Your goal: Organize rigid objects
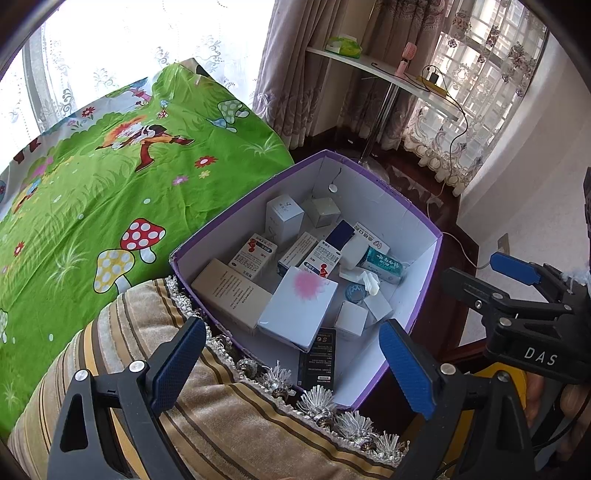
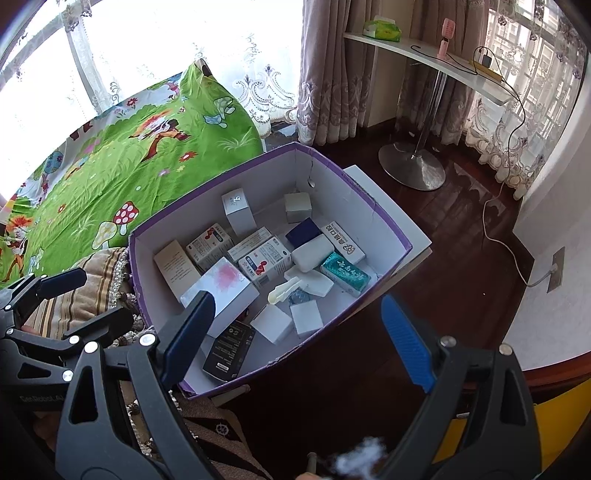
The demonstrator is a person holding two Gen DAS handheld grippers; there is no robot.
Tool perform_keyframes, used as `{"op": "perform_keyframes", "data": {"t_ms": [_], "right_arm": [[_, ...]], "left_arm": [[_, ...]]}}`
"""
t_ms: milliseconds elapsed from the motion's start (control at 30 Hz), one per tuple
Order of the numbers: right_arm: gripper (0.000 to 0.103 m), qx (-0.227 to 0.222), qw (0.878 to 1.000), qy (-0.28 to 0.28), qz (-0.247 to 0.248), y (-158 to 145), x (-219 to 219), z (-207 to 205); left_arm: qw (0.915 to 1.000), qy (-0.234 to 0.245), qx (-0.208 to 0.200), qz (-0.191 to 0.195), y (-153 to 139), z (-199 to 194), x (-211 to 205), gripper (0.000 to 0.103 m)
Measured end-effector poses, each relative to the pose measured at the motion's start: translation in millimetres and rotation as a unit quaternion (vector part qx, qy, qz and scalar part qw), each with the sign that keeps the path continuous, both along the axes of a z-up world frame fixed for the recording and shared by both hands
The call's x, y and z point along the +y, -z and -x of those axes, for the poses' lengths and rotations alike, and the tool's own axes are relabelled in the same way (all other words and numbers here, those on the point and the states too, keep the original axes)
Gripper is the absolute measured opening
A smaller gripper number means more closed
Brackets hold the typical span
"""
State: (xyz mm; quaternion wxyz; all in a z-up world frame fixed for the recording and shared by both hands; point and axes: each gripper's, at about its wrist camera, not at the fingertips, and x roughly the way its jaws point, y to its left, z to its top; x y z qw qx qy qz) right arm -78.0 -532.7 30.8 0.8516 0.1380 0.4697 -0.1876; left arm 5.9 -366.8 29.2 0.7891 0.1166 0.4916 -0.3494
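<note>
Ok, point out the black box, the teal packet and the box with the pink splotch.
black box (image 2: pixel 229 350), right wrist view, on its printed top face.
teal packet (image 2: pixel 345 275), right wrist view, on its lettered side.
box with the pink splotch (image 1: pixel 301 308), left wrist view, top face below the splotch.

— Where does the box (image 2: pixel 373 229) sit?
— Beside the bed (image 2: pixel 110 177), right of the striped cushion (image 1: pixel 122 332), touching it.
— What's inside?
— Small cartons (image 2: pixel 207 243), lying jumbled; a flat packet (image 2: pixel 229 350) at the near corner.
— Behind it?
— A side bench (image 2: pixel 424 55) near the curtains (image 2: pixel 332 74), carrying a tissue pack (image 2: pixel 382 29).
</note>
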Motion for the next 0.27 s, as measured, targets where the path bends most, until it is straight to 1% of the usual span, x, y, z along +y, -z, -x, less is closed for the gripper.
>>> {"op": "perform_keyframes", "data": {"t_ms": [133, 267], "right_arm": [[0.093, 0.001, 1.0, 0.001, -0.001, 0.5, -0.7, 0.6], [0.093, 0.003, 1.0, 0.003, -0.005, 1.4, -1.2, 1.1]], "left_arm": [[1.0, 0.005, 0.003, 0.005, 1.4, 0.9, -0.2, 0.099], [0.9996, 0.026, 0.0, 0.008, -1.3, 4.3, -3.5, 0.099]]}}
